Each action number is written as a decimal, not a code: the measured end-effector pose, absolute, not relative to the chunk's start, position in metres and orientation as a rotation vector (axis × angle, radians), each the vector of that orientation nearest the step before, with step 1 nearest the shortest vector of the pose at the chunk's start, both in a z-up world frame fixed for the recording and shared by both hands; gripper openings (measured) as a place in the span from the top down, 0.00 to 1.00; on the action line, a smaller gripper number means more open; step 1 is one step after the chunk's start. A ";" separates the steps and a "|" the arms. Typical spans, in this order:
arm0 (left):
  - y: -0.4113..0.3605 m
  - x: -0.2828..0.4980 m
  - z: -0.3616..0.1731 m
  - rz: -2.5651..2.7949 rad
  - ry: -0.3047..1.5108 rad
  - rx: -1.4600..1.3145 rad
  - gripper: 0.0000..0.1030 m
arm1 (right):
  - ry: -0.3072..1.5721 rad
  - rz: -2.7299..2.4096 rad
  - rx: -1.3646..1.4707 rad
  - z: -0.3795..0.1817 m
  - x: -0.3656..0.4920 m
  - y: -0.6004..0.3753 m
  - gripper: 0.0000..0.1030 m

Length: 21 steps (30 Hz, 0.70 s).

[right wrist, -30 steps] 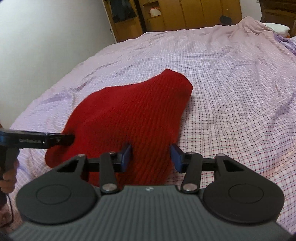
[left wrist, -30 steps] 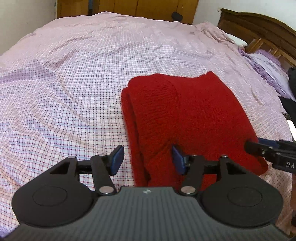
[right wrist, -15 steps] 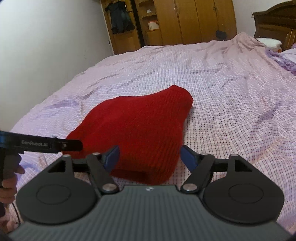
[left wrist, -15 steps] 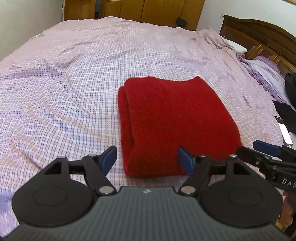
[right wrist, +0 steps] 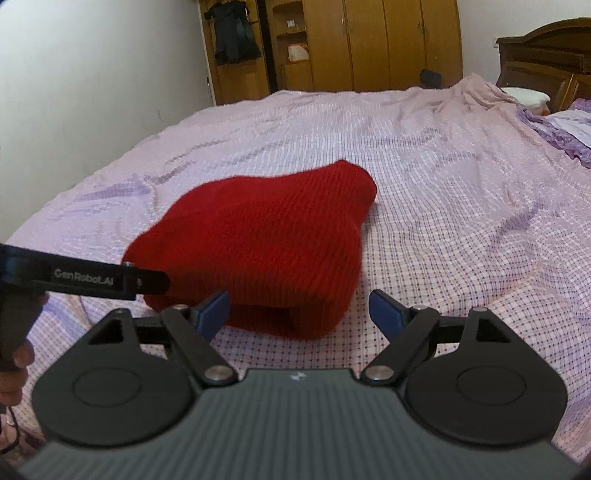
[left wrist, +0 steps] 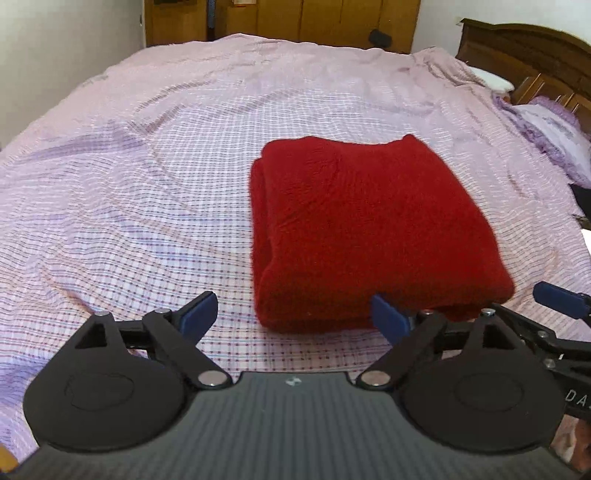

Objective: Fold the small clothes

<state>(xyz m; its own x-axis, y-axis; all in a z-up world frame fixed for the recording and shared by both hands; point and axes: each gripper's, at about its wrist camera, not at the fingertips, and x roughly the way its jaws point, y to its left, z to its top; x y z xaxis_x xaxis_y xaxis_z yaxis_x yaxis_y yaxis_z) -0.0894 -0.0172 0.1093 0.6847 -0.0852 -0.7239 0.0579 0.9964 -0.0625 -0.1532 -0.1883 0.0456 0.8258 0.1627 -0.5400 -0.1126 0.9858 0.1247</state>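
A red knitted garment [left wrist: 365, 236] lies folded into a thick rectangle on the checked pink bedspread [left wrist: 129, 184]. My left gripper [left wrist: 295, 315] hovers just short of its near edge, jaws still opening, nothing between the pads. In the right wrist view the same red garment [right wrist: 258, 251] sits ahead of my right gripper [right wrist: 299, 312], whose jaws are also opening and empty, close to the near fold. The left gripper's finger [right wrist: 92, 278] crosses that view at the left, held by a hand [right wrist: 14, 365]. The right gripper's blue pad [left wrist: 561, 297] shows at the left view's right edge.
A dark wooden headboard [left wrist: 528, 48] and a purple frilled pillow [left wrist: 554, 136] are at the right. Wooden wardrobes [right wrist: 369, 44] stand behind the bed, with a dark coat [right wrist: 234, 35] hanging there. A white wall [right wrist: 92, 74] runs along the bed's left side.
Both grippers let go of the red garment, opened wide and drew back from its near edge. The garment now lies flat and folded on the bedspread.
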 end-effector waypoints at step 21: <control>-0.028 -0.079 0.070 -0.067 0.935 -0.022 0.08 | 0.693 0.128 0.126 0.016 -0.137 -0.189 0.18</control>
<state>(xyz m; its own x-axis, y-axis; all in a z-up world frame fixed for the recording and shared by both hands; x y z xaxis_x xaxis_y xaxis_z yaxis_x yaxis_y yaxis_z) -0.0794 -0.0275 0.0698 0.5916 -0.0670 -0.8035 0.0481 0.9977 -0.0478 -0.1365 -0.1888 0.0155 0.7620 0.1590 -0.6278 -0.0753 0.9846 0.1579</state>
